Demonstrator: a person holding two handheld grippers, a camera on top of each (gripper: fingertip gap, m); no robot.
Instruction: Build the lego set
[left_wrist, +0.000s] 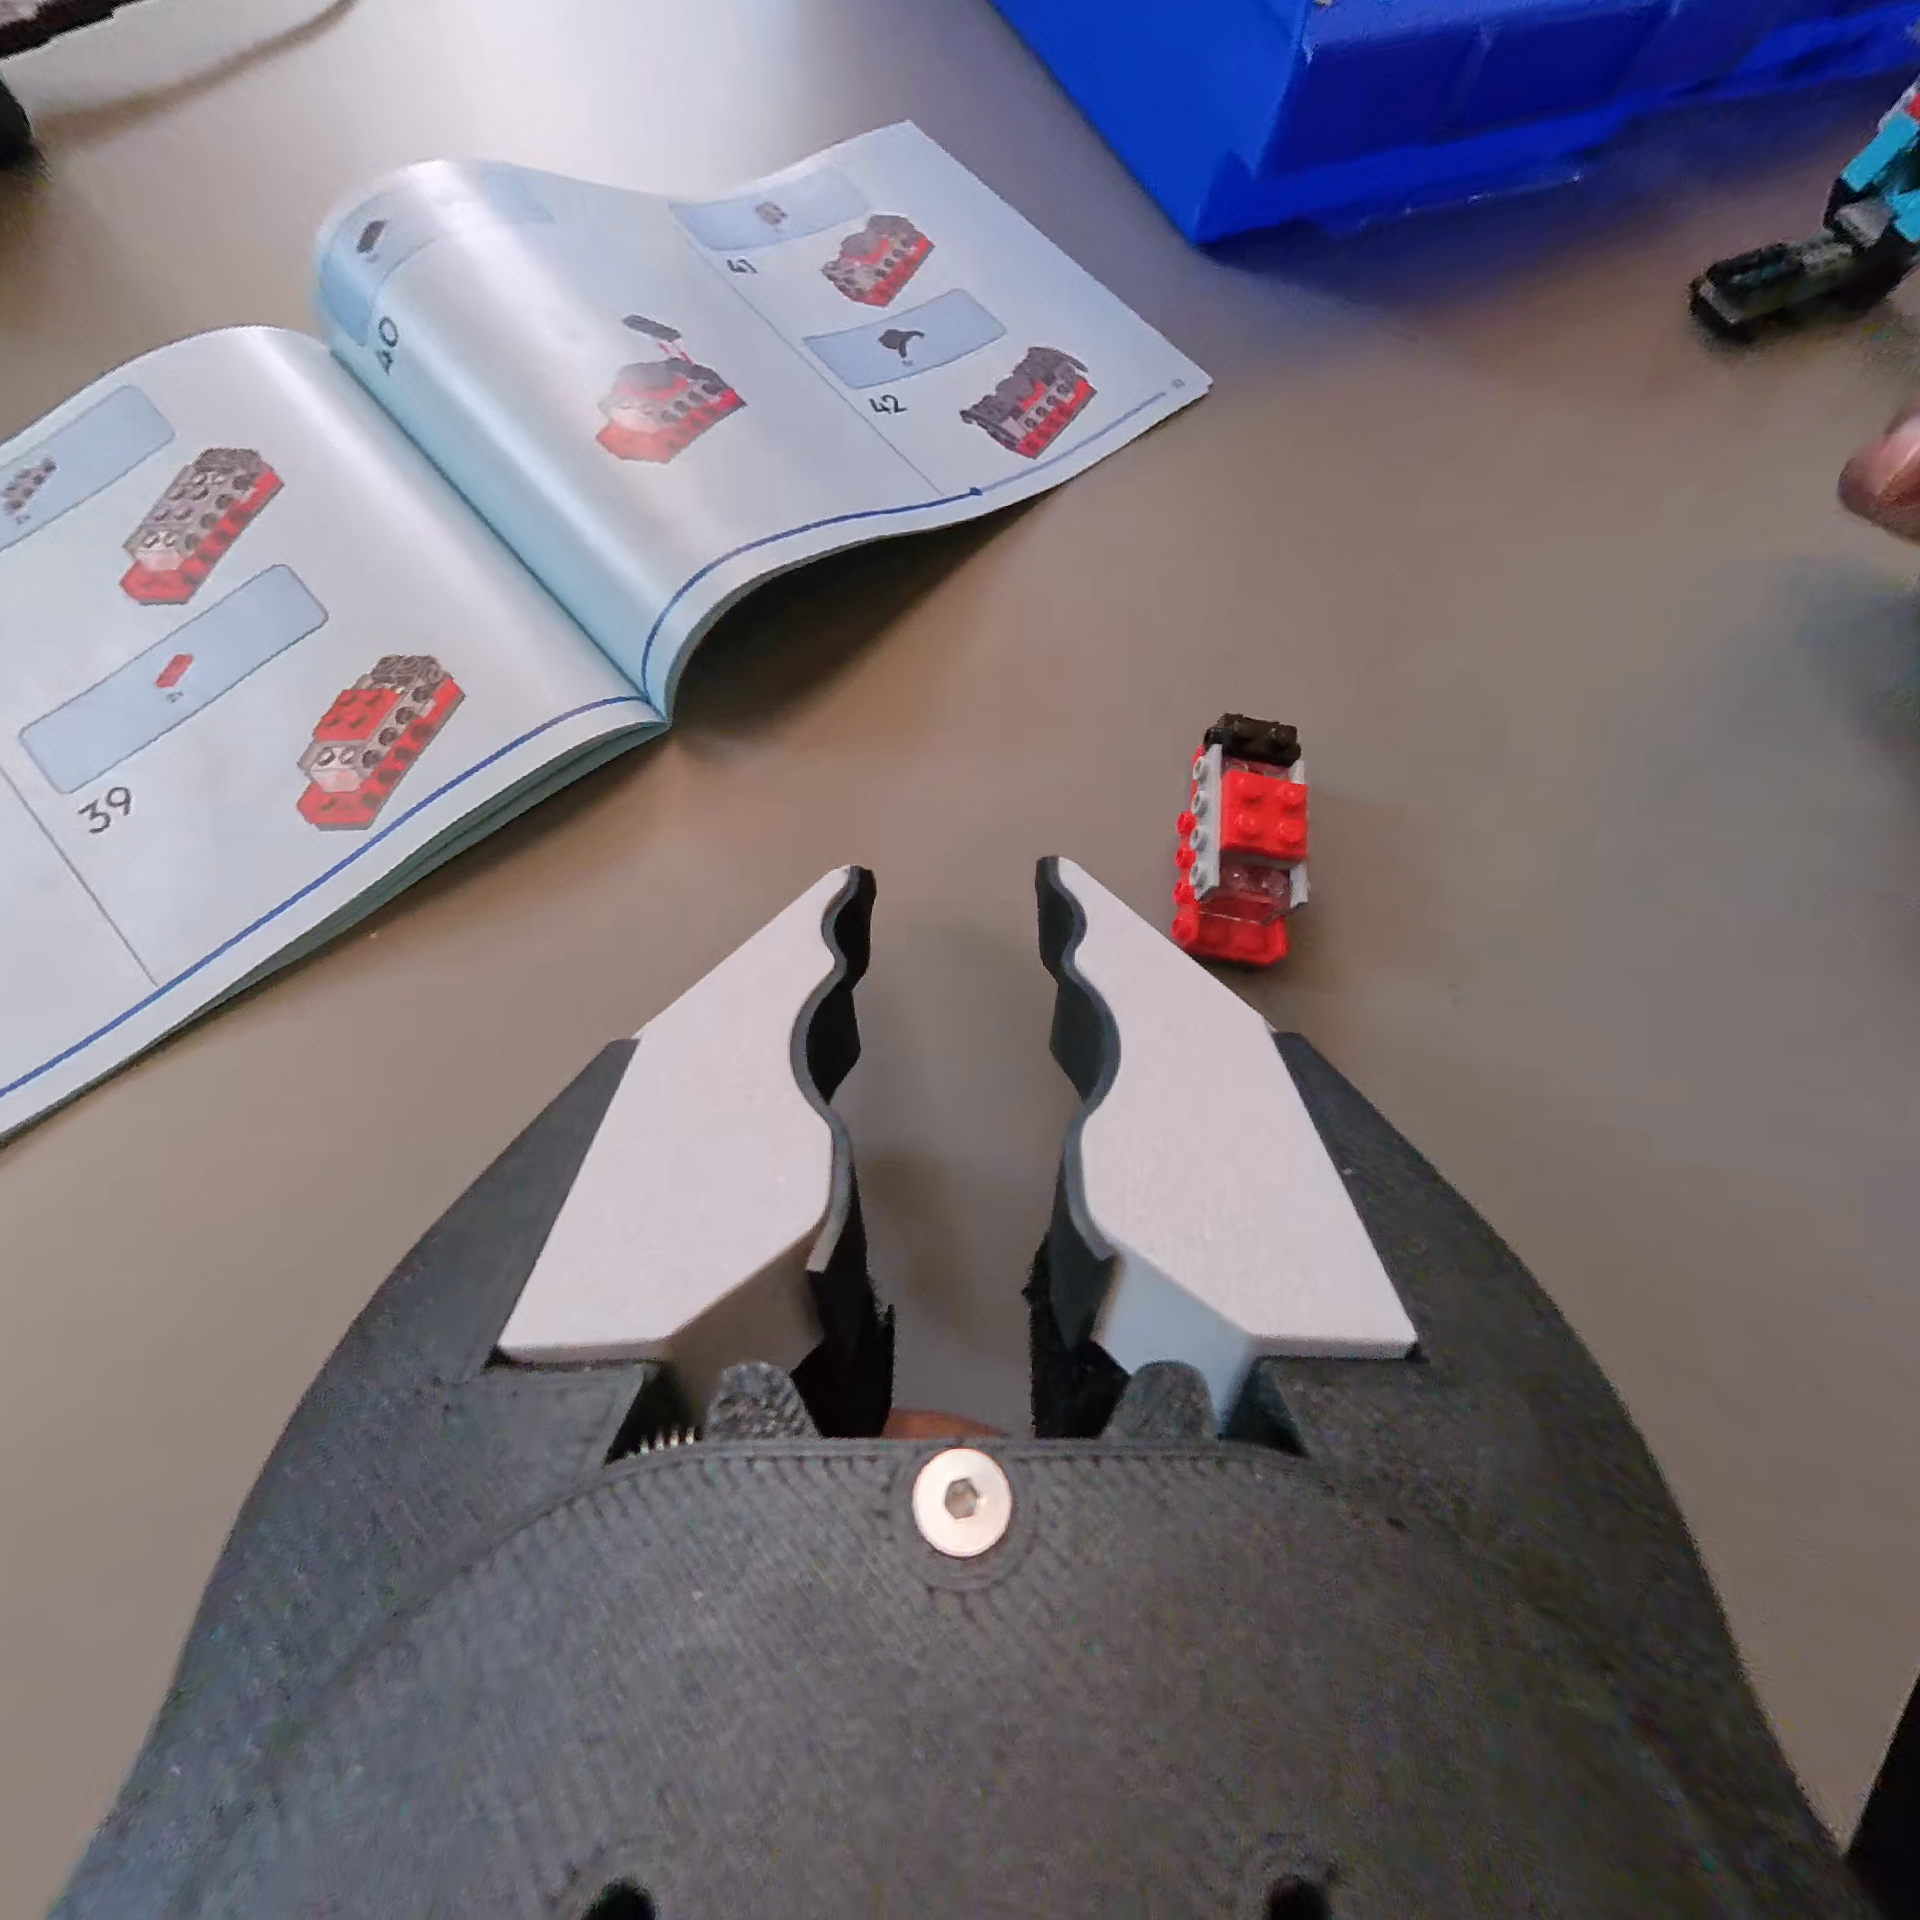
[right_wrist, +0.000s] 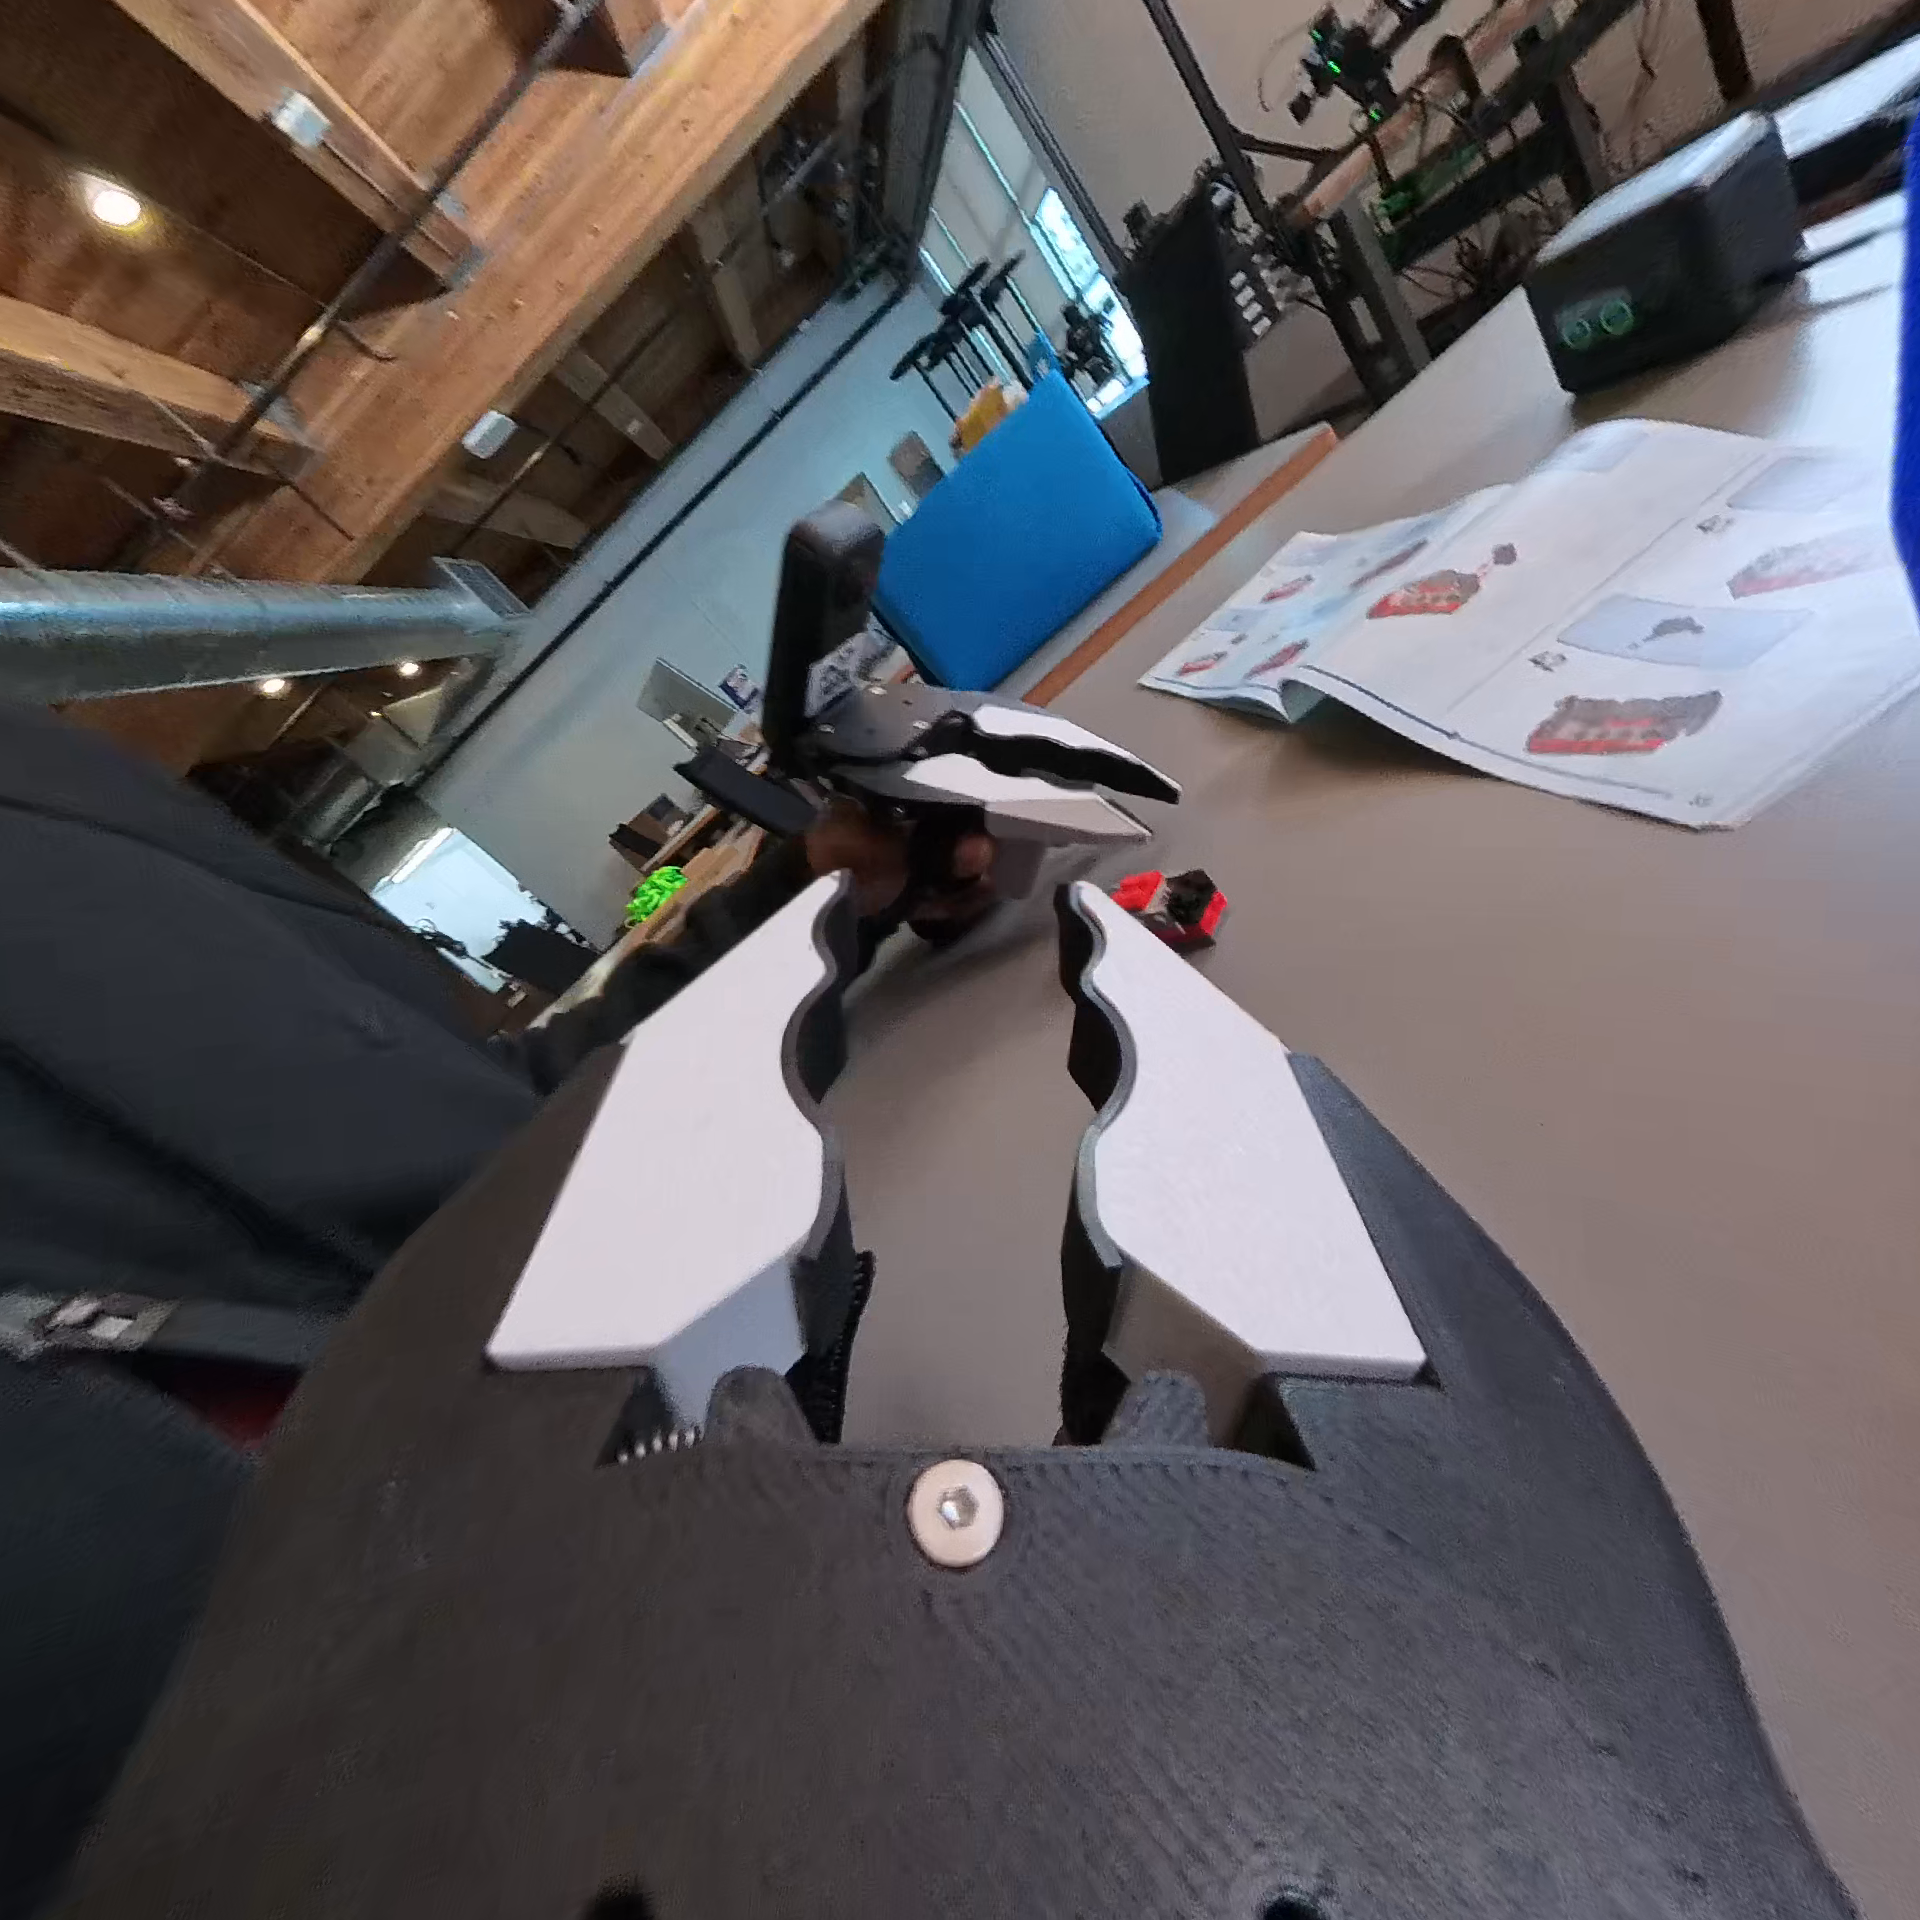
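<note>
A small red, grey and black lego build (left_wrist: 1242, 842) lies on the grey table, just right of and beyond my left gripper (left_wrist: 954, 883), which is open and empty above the table. The same build shows in the right wrist view (right_wrist: 1172, 906), beyond my right gripper (right_wrist: 951, 904), which is open and empty. The left gripper (right_wrist: 1132, 805) also shows there, held by a hand, its tips beside the build. An open instruction booklet (left_wrist: 436, 582) lies to the left; it also shows in the right wrist view (right_wrist: 1558, 623).
A blue bin (left_wrist: 1507, 94) stands at the back right. A teal and black lego model (left_wrist: 1829, 249) lies at the right edge, near a fingertip (left_wrist: 1886, 483). A black box (right_wrist: 1673, 260) sits far along the table. A person's dark sleeve (right_wrist: 208, 1039) fills the left. One gripper's finger ends stand about 20 centimeters off the other's.
</note>
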